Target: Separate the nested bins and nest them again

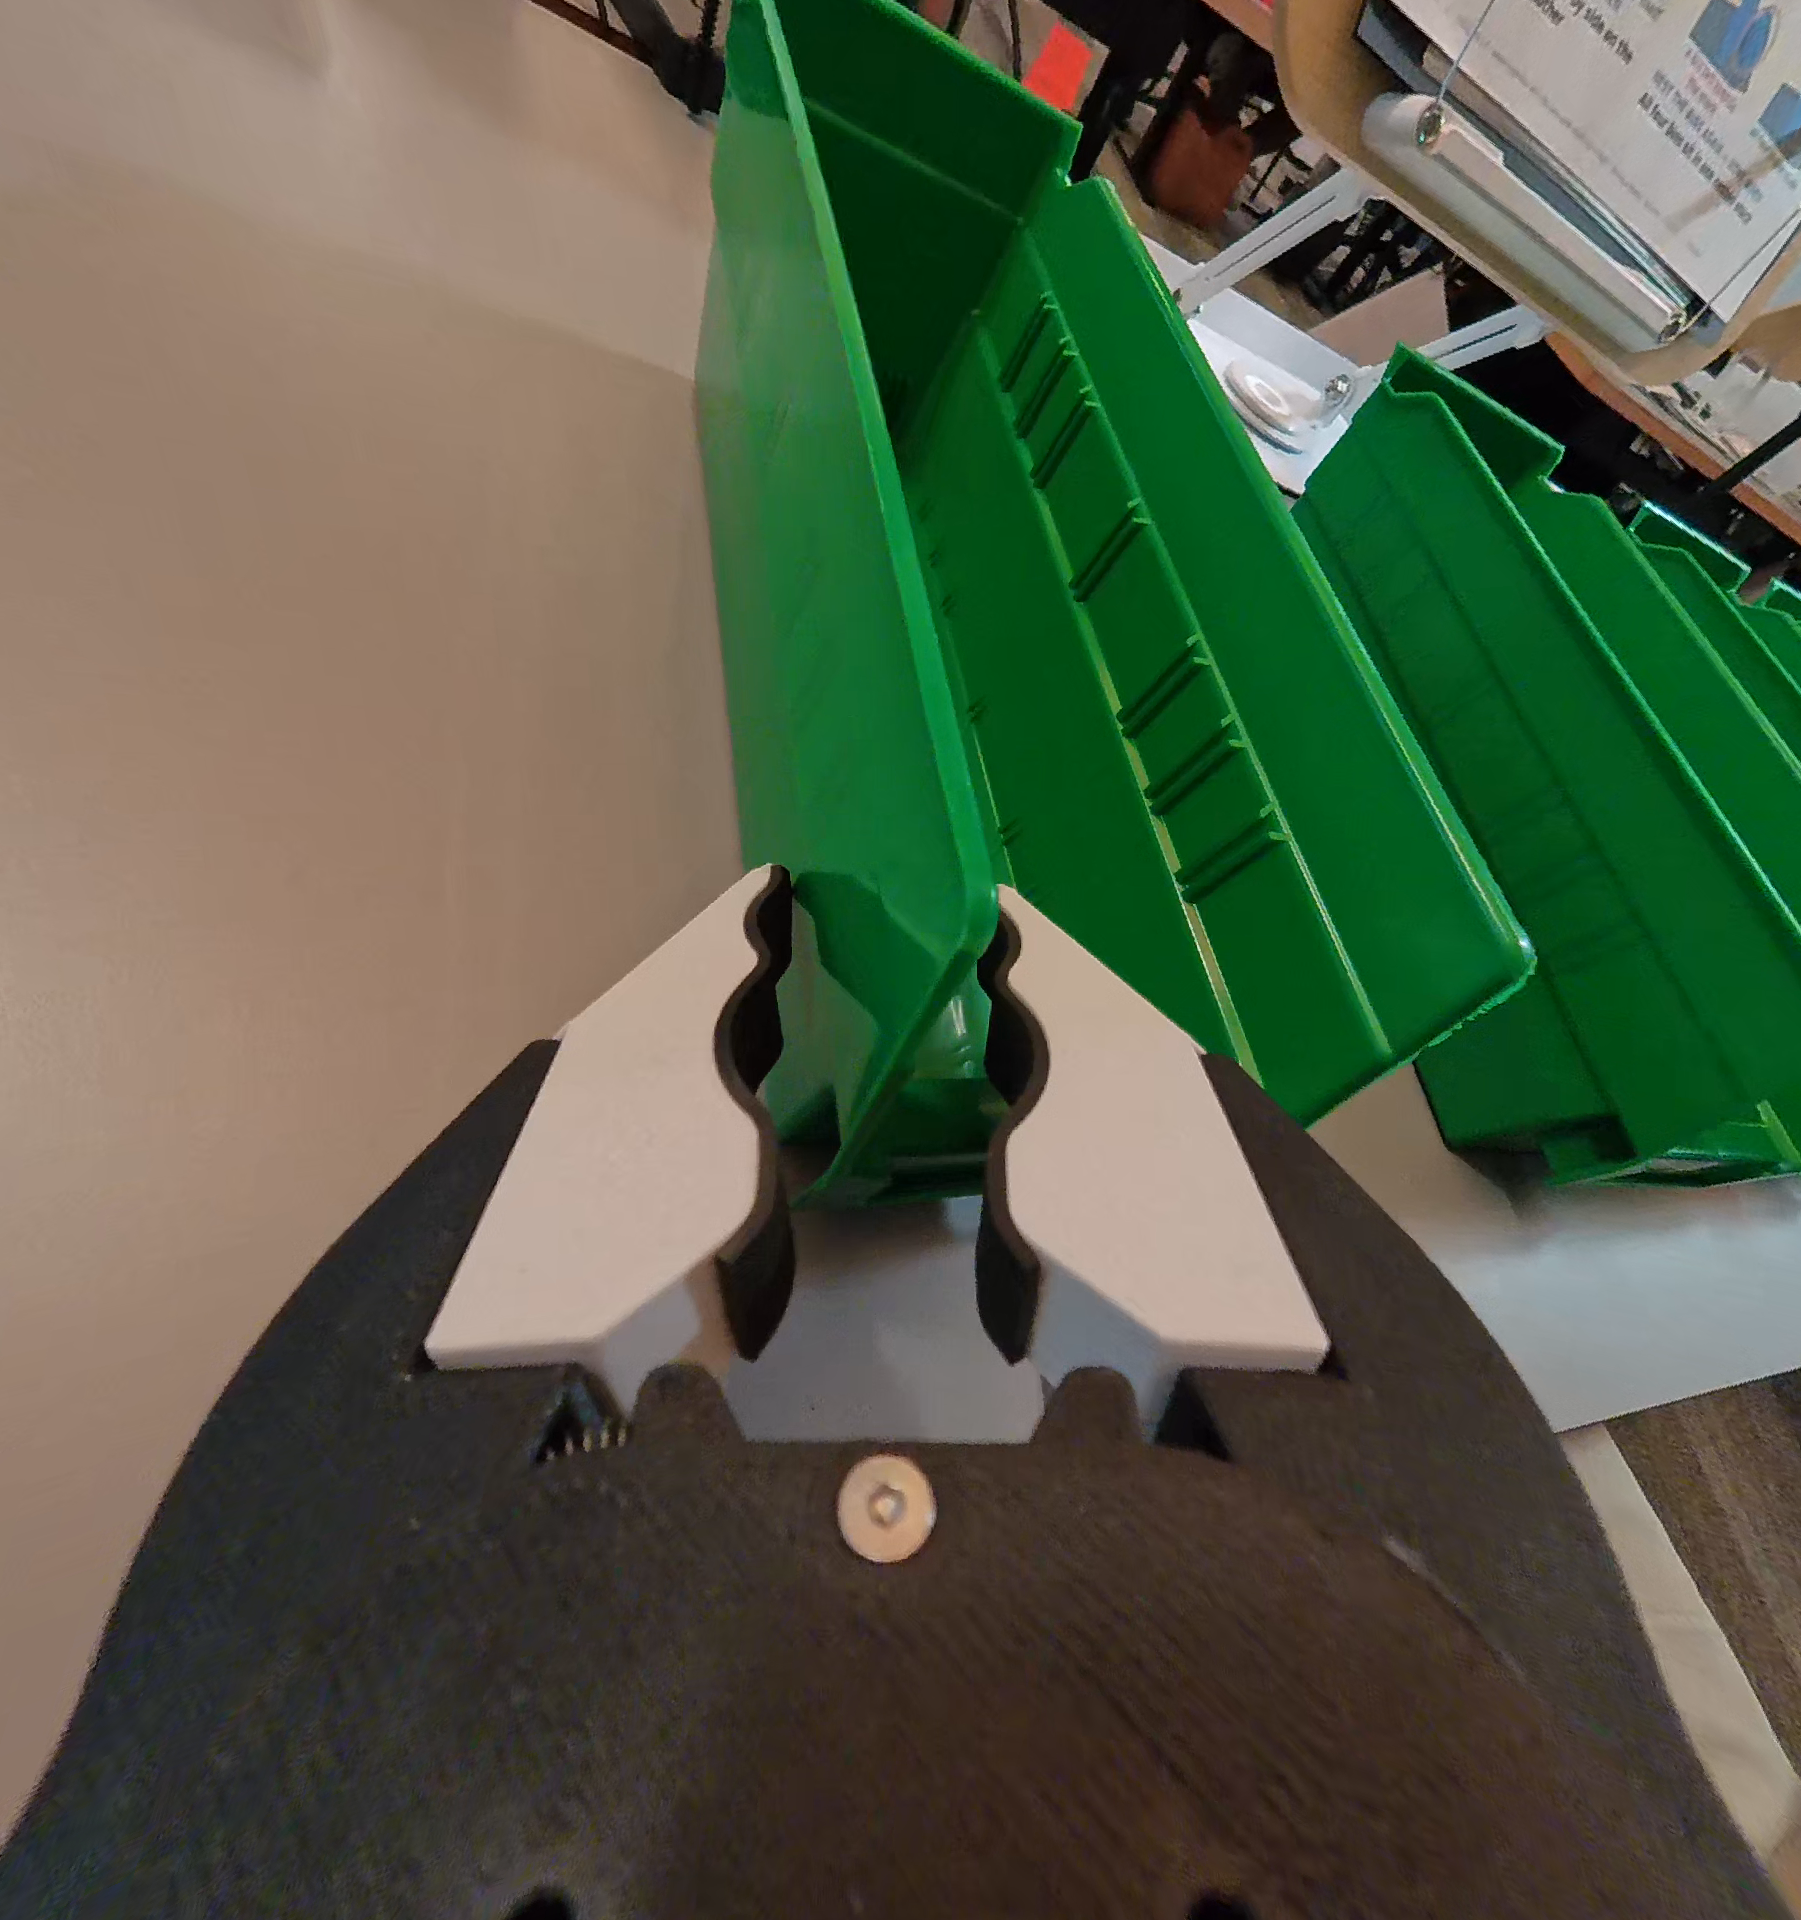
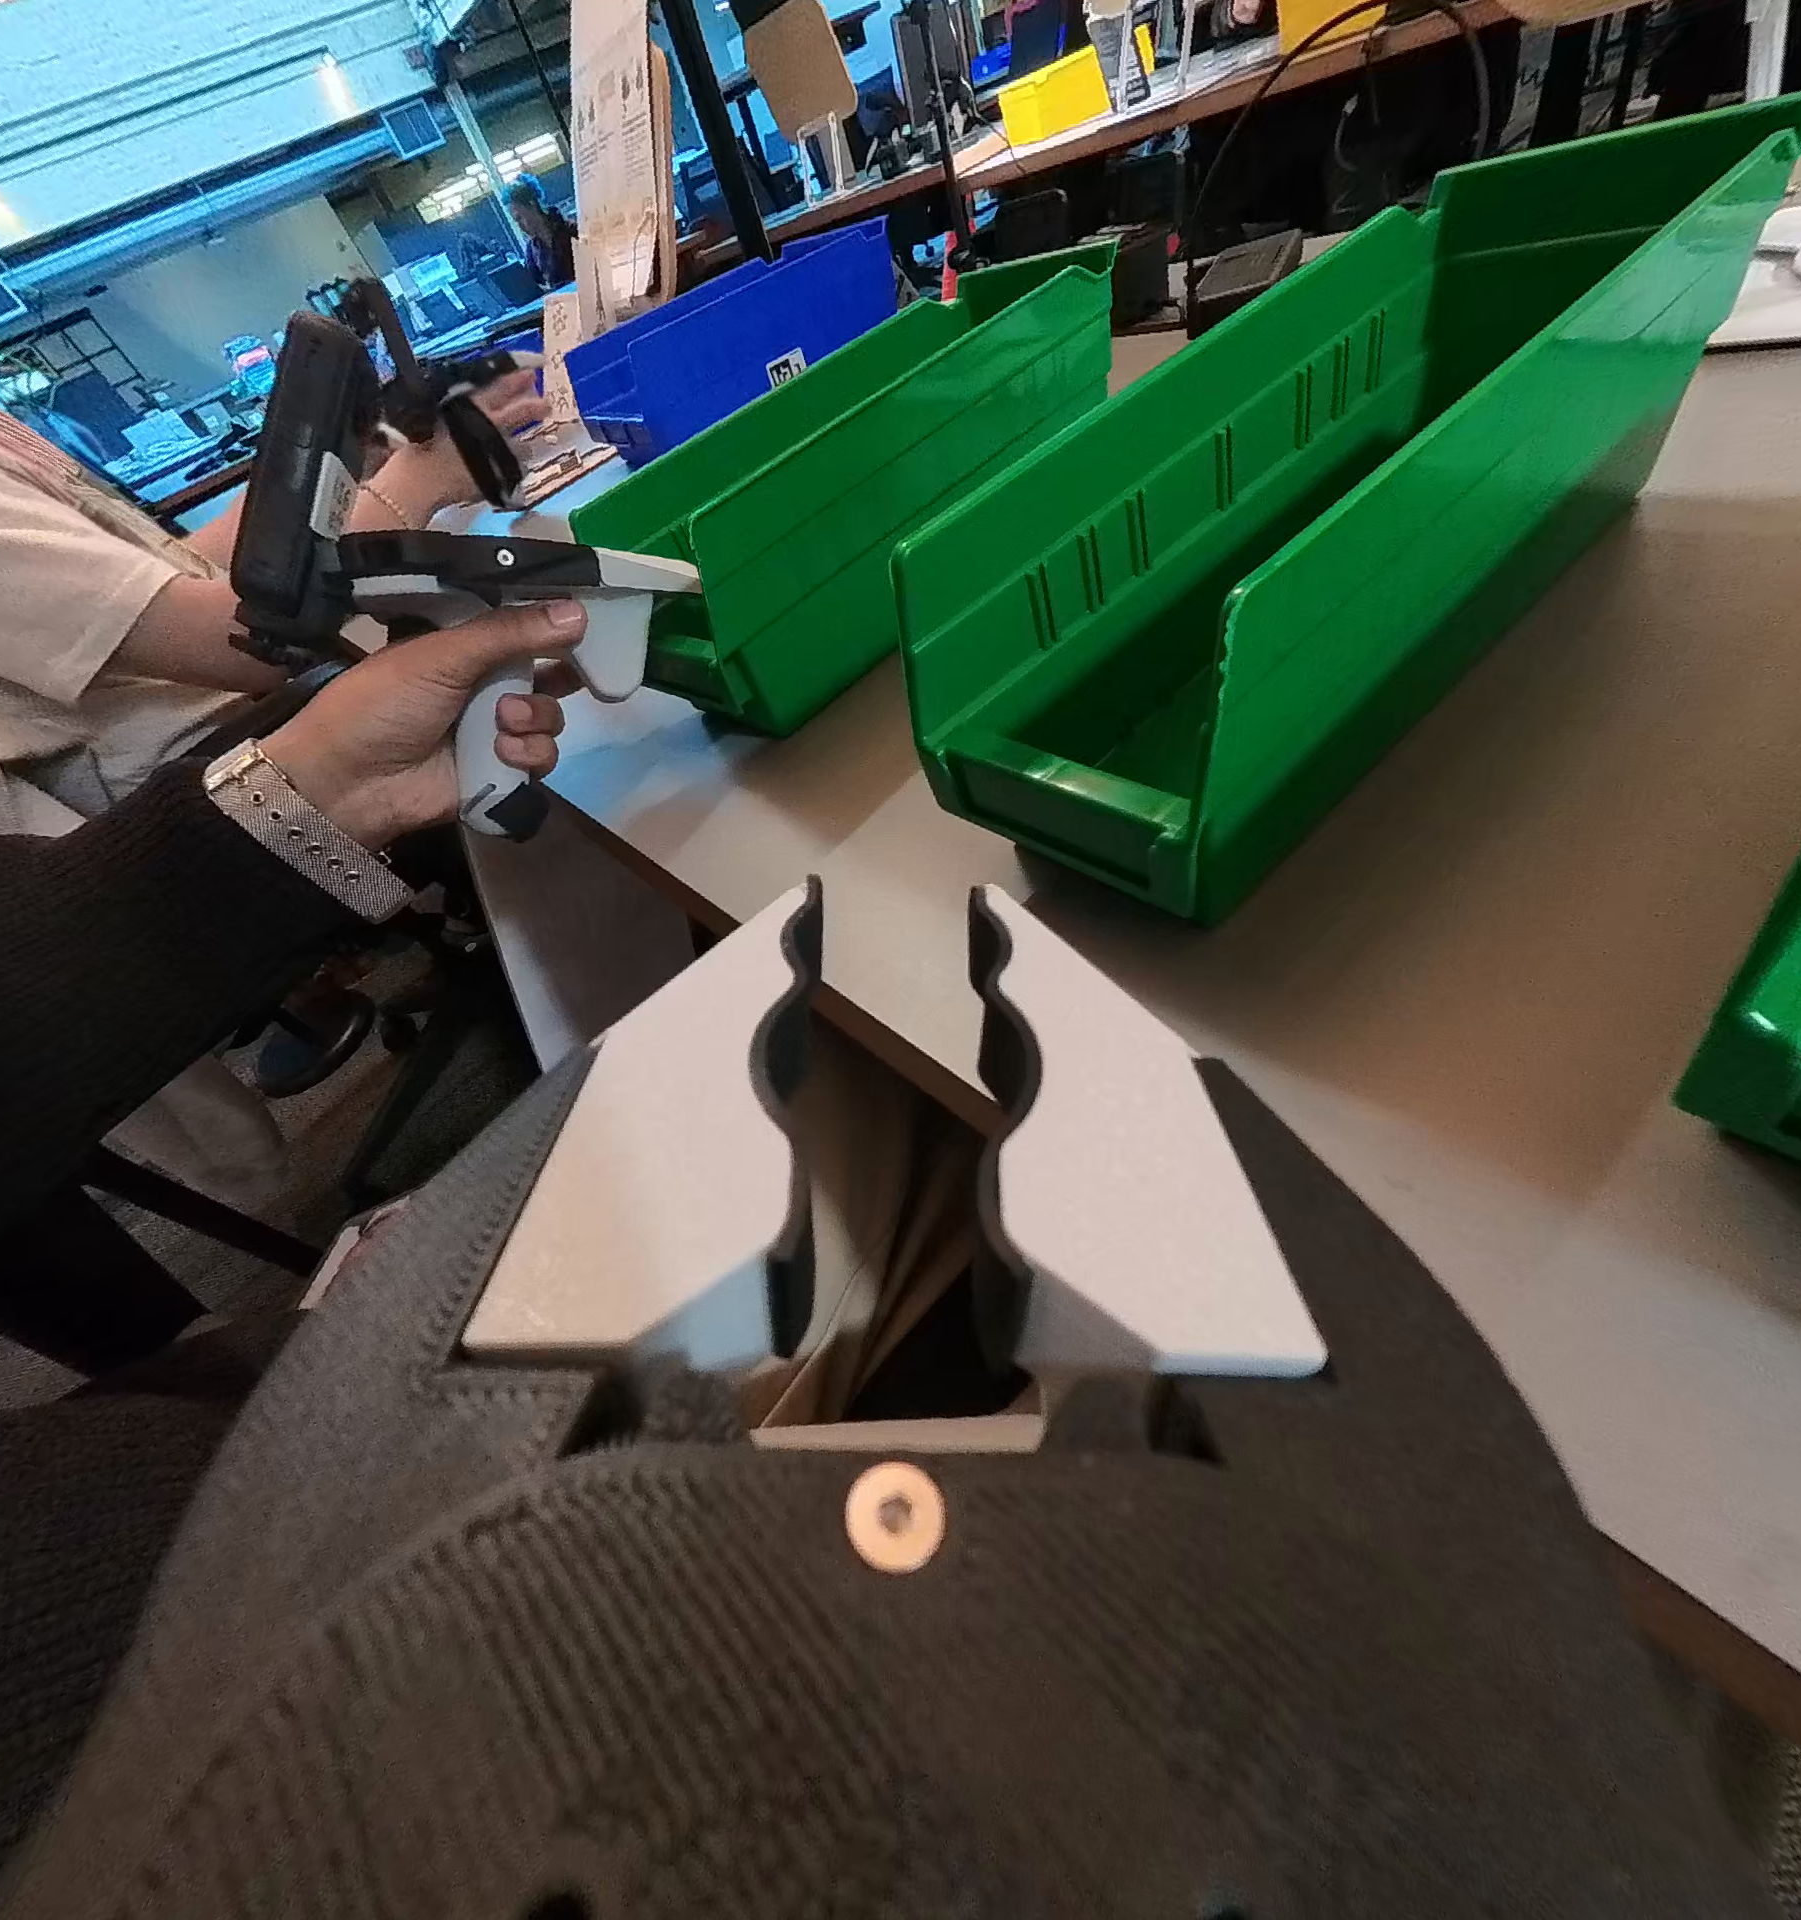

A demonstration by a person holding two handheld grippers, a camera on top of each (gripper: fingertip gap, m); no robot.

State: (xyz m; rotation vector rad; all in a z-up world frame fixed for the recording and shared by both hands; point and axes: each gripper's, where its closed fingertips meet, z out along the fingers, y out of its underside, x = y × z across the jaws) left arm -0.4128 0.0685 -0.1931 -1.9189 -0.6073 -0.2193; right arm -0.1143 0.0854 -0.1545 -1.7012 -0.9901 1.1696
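Two green bins: left gripper fingers clamp one bin; right gripper fingers gape empty before another bin; blue bin beyond.

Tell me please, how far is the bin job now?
Done: one green bin stands alone on the table. In hand: the left gripper is shut on the wall of another bin. The right gripper is open, empty. Left: nesting them again.
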